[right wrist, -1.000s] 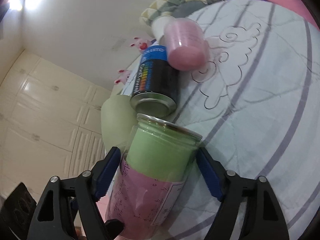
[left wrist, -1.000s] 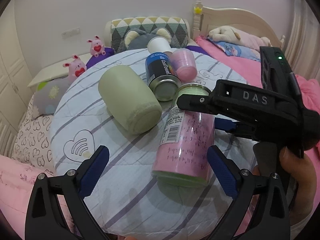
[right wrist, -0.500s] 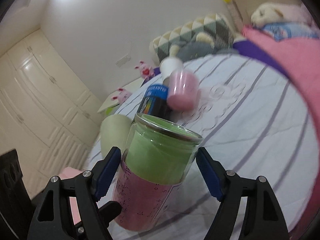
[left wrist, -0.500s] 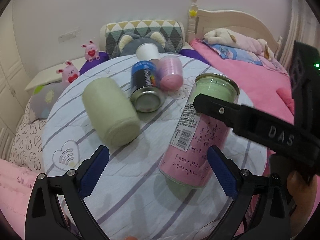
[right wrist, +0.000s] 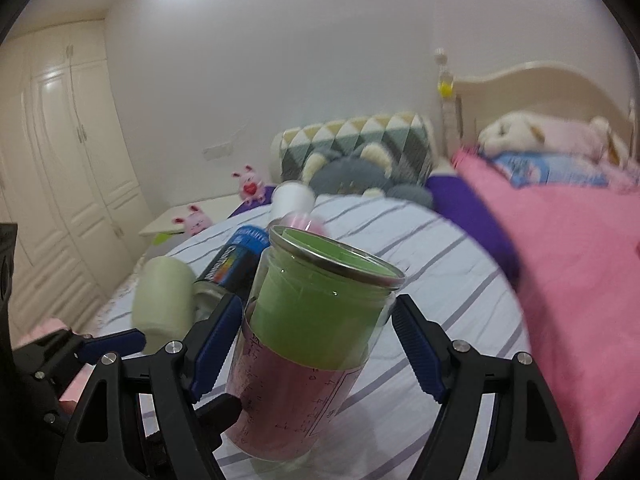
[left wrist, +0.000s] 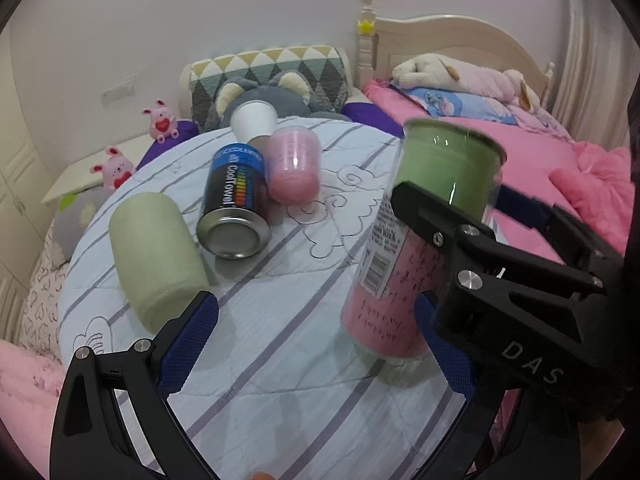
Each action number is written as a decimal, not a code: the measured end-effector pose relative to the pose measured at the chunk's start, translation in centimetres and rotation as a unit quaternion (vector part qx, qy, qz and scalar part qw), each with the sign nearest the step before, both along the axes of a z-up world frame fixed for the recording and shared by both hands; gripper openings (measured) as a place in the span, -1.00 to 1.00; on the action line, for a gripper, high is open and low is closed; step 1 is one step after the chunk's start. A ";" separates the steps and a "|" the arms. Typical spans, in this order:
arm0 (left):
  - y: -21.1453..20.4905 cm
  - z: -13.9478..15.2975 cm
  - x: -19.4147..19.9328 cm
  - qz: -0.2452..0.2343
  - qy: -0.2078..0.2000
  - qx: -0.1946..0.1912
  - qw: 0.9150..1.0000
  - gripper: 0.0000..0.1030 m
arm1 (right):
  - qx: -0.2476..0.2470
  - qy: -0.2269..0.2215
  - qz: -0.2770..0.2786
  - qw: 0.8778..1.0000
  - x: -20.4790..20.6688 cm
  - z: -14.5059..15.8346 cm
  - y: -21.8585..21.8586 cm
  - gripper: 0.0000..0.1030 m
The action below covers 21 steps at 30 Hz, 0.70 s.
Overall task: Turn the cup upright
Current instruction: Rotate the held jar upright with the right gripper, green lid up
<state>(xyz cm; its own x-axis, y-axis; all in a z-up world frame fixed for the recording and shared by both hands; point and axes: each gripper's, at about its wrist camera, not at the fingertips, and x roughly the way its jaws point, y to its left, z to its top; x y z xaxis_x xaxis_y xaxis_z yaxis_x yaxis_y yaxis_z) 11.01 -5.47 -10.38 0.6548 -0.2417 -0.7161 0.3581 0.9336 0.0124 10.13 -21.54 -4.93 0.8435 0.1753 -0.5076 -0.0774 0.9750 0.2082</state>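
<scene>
Step in hand, judged: finish righting cup (left wrist: 420, 240), now near upright, top leaning slightly toward bed side; base at or just above round table (left wrist: 280, 380), contact not discernible

Do well: seat base flat on quilted cover before letting go; soft surface may let it topple

Right gripper (right wrist: 316, 344): pads either side of cup, left pad touching wall, right pad showing small gap; firm hold or not, cannot tell

Left gripper (left wrist: 316, 344): spread wide, empty, cup just right of its span

Relative to cup: blue can (left wrist: 234, 200), pink cup (left wrist: 294, 168), green roll (left wrist: 154, 256) lie left, well apart
</scene>
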 end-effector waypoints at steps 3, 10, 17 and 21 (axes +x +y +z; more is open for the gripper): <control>-0.2 -0.3 -0.1 -0.001 -0.002 0.006 1.000 0.94 | -0.026 -0.027 0.002 0.999 -0.1 0.3 0.0 0.52; 0.6 -1.0 -0.7 0.007 0.005 0.019 1.000 0.94 | -0.047 -0.057 0.038 0.997 -1.0 0.2 1.0 0.52; 1.5 -0.9 -0.9 0.014 0.006 0.011 1.000 0.94 | 0.033 0.002 0.027 0.999 0.3 -0.8 -0.4 0.53; 1.4 -0.5 -0.3 0.014 0.006 0.010 1.000 0.94 | 0.113 0.057 -0.001 0.992 1.7 -1.7 -3.1 0.56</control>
<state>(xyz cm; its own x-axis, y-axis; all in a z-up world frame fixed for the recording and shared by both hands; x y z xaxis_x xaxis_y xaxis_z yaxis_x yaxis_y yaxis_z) 10.74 -4.08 -10.85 0.6520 -0.2092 -0.7287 0.3326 0.9427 0.0269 11.78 -24.60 -6.59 0.7827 0.2942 -0.5485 -0.0392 0.9027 0.4284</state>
